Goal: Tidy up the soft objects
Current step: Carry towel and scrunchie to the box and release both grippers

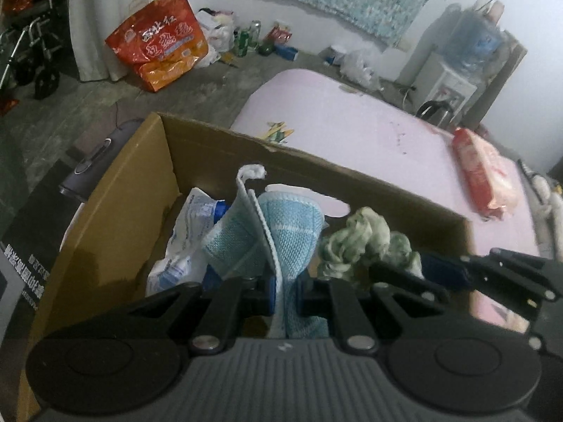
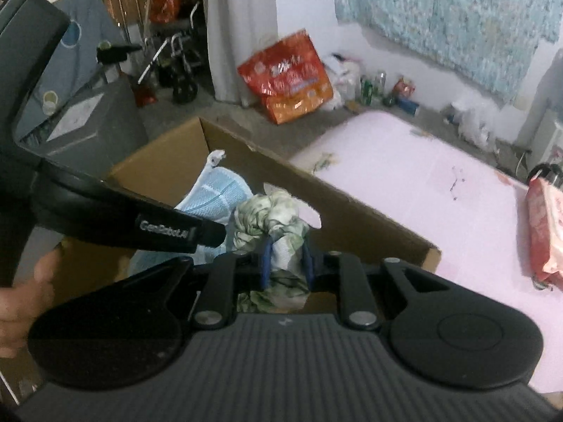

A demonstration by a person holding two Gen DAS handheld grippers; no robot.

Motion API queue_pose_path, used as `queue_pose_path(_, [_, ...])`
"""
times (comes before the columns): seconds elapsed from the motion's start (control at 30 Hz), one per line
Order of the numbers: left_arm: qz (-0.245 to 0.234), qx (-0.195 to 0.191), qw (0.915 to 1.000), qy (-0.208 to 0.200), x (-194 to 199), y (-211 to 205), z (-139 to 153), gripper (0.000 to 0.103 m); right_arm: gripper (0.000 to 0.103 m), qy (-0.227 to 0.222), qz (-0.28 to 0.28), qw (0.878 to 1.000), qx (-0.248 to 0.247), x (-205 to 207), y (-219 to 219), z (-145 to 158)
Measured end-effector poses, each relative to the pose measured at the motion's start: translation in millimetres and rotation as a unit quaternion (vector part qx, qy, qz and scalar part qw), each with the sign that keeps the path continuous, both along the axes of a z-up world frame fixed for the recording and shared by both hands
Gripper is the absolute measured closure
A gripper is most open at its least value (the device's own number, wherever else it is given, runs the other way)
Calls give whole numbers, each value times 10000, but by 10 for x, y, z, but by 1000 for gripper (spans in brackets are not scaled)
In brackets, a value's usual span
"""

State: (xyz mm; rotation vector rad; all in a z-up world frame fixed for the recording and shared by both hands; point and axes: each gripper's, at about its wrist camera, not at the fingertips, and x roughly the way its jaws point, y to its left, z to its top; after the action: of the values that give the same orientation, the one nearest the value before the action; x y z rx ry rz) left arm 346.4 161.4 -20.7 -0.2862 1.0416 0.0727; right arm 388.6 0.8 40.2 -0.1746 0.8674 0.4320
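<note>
My left gripper (image 1: pixel 285 293) is shut on a light blue towel (image 1: pixel 292 232) and holds it over the open cardboard box (image 1: pixel 116 211). My right gripper (image 2: pixel 286 263) is shut on a green and white patterned cloth (image 2: pixel 267 216), also over the box (image 2: pixel 169 165). In the left wrist view the patterned cloth (image 1: pixel 366 239) hangs just right of the towel, with the right gripper (image 1: pixel 440 274) behind it. In the right wrist view the blue towel (image 2: pixel 218 190) is left of the cloth. A white and blue plastic pack (image 1: pixel 183 242) lies inside the box.
The box sits at the edge of a pink mat (image 1: pixel 352 123). A red and white packet (image 1: pixel 482 172) lies on the mat at the right. An orange bag (image 1: pixel 158 42), cans and litter stand along the far wall. A dark device (image 1: pixel 88 168) is left of the box.
</note>
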Motion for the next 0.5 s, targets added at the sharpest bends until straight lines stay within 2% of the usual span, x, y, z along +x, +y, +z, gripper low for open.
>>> queue_pose_path(0.1, [-67,-1,9999,95,107,5,-91,91,73,154,-11,9998,-95,186,18,-145])
queue_pose_path(0.17, [-144,-5,9998,144,166,-4,-143,91,57,153,18,9998,-150,239,14,-197])
queue_pose_path(0.23, [-206,27,9996,185,193,-37,-184,90,47,47,57,9998,-170,213,-58,-190])
queue_pose_path(0.43, [-336,215,9985,367,256,-176,-329,81,46,-284,27,9996,-9,-54,-428,17])
queue_pose_path(0.5, [-381,239,9981,425,269,-205,-368,69,46,-368,15,9992,169,-166,-553,119])
